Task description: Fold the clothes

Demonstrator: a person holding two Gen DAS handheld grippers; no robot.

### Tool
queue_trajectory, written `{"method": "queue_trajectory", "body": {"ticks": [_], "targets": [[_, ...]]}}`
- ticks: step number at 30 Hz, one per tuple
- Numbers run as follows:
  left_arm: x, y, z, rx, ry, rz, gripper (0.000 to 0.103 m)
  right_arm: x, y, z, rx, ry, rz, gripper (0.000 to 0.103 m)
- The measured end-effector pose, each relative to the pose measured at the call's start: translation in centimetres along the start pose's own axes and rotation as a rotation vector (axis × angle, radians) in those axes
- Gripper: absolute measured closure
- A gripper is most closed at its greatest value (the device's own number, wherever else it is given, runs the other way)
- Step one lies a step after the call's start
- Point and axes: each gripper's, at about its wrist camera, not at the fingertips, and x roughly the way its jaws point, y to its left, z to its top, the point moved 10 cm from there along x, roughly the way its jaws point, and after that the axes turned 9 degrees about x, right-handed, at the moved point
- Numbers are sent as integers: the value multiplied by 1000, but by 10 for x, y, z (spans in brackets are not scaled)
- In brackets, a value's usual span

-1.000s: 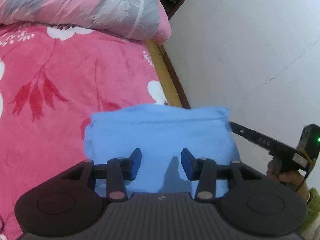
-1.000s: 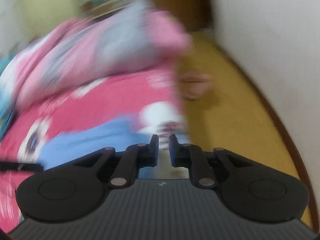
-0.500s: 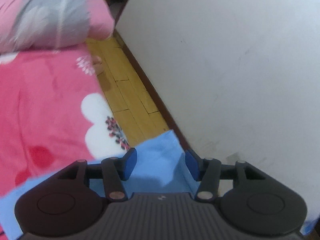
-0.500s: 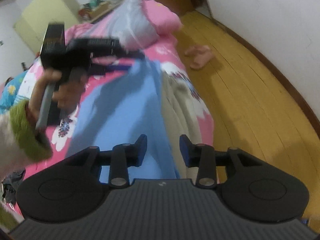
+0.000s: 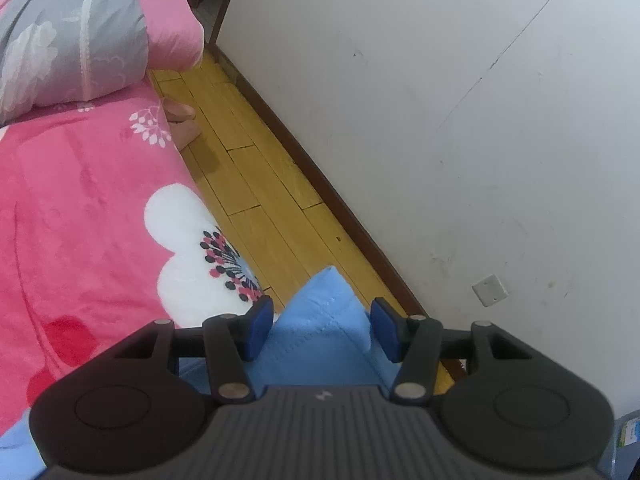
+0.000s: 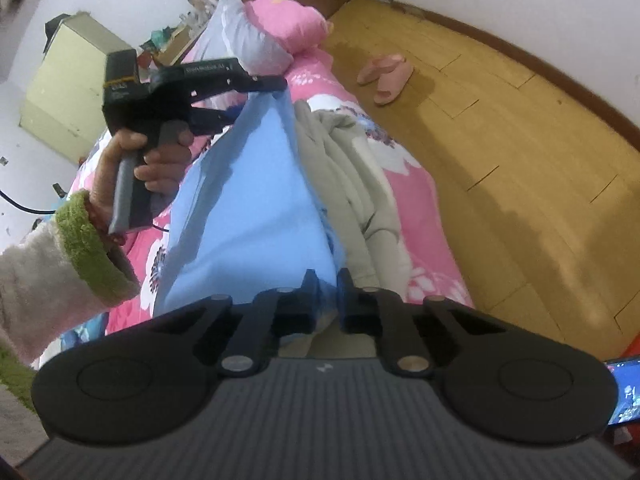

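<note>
Right wrist view shows a blue cloth [image 6: 248, 200] held up above the bed [image 6: 416, 204]. It hangs stretched between the two tongs. The right tongs [image 6: 327, 286] are pressed close together and pinch one edge of the blue cloth near the camera. The left tongs [image 6: 256, 98], held by a hand [image 6: 152, 160] in a fuzzy sleeve with a green cuff, grip the far top corner.

From the left wrist view, the left tongs [image 5: 320, 328] look spread wide, with a blue corner [image 5: 324, 320] poking up between the blue pads [image 5: 258, 332]. I cannot tell for sure if they squeeze the cloth or if it just rests there.

A gray garment [image 6: 348, 176] lies crumpled on the bed under the blue cloth. Pink slippers [image 6: 386, 76] sit on the wooden floor [image 6: 520, 140].

I think the step in hand is lifting and spreading the cloth before a fold. Next, both tongs likely need to bring it down flat on the bed, clear of the gray garment, with the edges kept even.
</note>
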Motion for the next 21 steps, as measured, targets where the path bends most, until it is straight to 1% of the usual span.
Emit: {"method": "queue_trajectory", "body": {"ticks": [3,5,13,17,21], "targets": [[-1,-3,1,12,1,0,49,-10,6,1,9,-10,18,97],[-2,-6,1,21,0,-2,49,-38,10,-7,25,-8,36,97],[-3,-17,1,80,0,-12,49,-53,18,-14,43,18,39,98],[-3,-23,1,106,2,-26,48,-63,23,-15,48,33,64,98],[1,-26,-2,137,-1,-20,48,-59,12,-22,35,47,8,98]]}}
